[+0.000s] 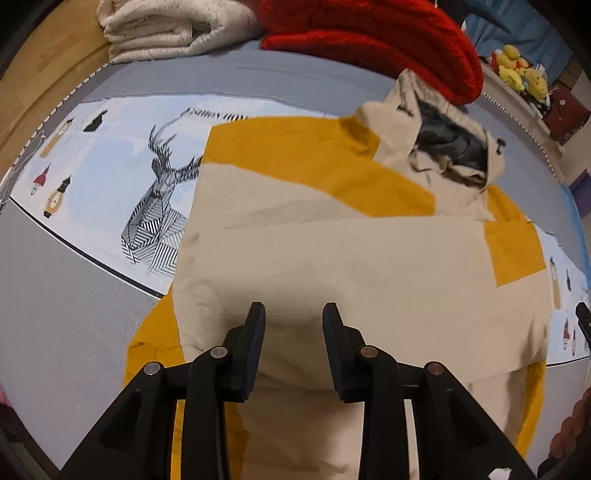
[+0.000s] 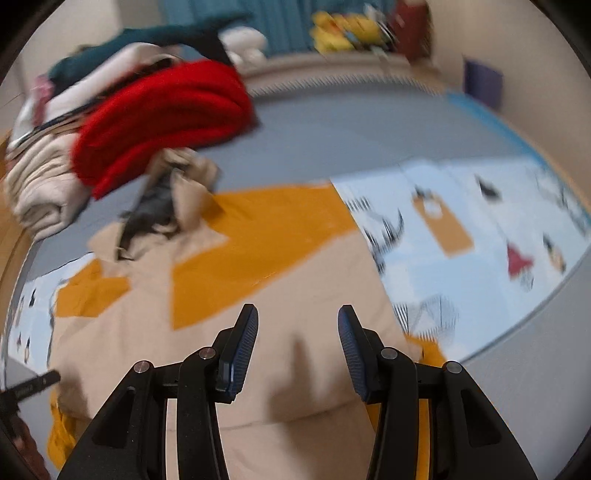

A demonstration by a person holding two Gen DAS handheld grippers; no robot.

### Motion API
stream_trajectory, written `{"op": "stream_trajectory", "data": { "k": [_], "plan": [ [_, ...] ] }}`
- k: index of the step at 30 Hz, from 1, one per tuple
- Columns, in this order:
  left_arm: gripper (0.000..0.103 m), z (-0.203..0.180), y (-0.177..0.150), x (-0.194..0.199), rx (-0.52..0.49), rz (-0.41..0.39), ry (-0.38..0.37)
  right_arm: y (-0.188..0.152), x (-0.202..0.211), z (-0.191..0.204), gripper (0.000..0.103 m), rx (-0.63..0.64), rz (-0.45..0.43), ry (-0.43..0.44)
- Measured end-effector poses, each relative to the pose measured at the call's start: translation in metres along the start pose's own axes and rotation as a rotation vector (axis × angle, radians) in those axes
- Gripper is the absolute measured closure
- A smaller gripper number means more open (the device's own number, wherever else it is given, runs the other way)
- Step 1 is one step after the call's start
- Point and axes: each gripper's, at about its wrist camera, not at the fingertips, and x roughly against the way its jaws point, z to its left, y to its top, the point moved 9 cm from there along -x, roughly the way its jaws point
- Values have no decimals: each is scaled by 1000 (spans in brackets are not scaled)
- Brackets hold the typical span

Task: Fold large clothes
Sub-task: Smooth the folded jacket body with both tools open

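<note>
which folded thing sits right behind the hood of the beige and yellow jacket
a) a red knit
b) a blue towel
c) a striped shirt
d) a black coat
a: the red knit lies folded just beyond the hood of the jacket, with a cream blanket off to its side.

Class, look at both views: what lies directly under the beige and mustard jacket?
Under the jacket lies a printed sheet with a deer drawing, on a grey cover. The print beneath the jacket is hidden.
</note>
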Motion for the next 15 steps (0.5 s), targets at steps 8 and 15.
{"op": "stream_trajectory", "data": {
  "k": [8, 15],
  "plan": [
    [53, -23, 13, 53, -65, -147, 26, 10, 42, 21, 56, 101, -80, 24],
    [37, -43, 21, 89, -100, -268, 37, 17, 71, 15, 55, 84, -118, 31]
  ]
}}
